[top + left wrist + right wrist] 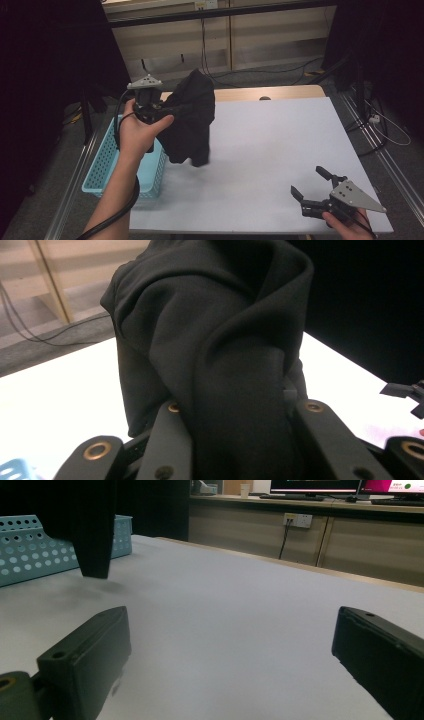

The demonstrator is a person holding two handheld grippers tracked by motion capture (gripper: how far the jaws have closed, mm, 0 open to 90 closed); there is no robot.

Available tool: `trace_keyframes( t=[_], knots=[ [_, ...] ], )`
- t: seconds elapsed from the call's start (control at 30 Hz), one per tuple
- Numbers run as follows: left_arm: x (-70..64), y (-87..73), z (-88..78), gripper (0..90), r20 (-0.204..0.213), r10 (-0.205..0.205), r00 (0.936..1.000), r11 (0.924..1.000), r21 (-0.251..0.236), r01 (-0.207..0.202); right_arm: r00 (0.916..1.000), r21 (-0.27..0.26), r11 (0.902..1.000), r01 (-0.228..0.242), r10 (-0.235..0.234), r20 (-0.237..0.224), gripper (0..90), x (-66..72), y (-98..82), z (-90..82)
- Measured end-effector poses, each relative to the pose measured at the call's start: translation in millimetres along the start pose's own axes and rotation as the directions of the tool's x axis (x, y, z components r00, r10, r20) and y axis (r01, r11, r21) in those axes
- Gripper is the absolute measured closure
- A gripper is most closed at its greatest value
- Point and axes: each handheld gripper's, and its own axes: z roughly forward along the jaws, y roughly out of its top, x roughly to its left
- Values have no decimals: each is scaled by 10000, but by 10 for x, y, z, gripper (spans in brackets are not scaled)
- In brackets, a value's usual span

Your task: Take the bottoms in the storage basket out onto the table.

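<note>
While seen from the high view: left gripper raised near the table's left edge, jaws clamped on a bunched black cloth. Cloth hanging in the air, lower end just above the white table, beside the light blue basket at the left edge. Right gripper low over the near right corner of the table, jaws spread wide, holding nothing, well apart from the cloth.

From the left gripper view: black cloth pinched between the two black jaws, folds rising up and over them, white table behind.

From the right gripper view: both jaws wide apart above bare table, gap empty. Hanging end of the cloth far off at upper left, in front of the perforated blue basket.
</note>
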Motion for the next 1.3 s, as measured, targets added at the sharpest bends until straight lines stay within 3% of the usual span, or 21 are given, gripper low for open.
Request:
trace_keyframes(
  t=[0.03,0.17,0.23,0.67,0.77,0.87,0.9,0.97,1.3],
  knots=[
    [-43,-40,69,725,260,-7,9997,10000,-4,7,10000,-12,10000,-12,12,-19,16,4,1,1],
    [-123,-116,187,722,509,108,9986,9999,84,-112,10000,-3,10000,3,-3,-2,16,-7,0,4],
    [-190,-205,320,721,847,103,9964,9999,123,-114,9999,-25,9999,-115,115,-14,16,-12,1,7],
    [-322,-524,838,703,1354,215,9906,9970,702,-313,9996,7,9996,-284,284,16,16,-35,37,41],
    [-360,-574,963,668,1455,547,9878,9954,694,-653,9996,7,9997,-260,260,52,16,-43,53,41],
    [-376,-611,1062,470,1400,769,9872,9927,820,-890,9998,-1,9998,-211,211,70,16,-58,84,49],
    [-371,-634,1085,381,1397,604,9883,9939,836,-726,9998,38,9999,-146,146,100,15,-63,105,57],
    [-366,-649,1092,322,1388,573,9887,9949,739,-680,10000,118,9999,-71,70,20,12,-64,121,78],
    [-284,-804,1013,204,978,696,9928,9923,958,-790,9998,451,9990,-3,13,-217,15,-16,178,256]
  ],
)
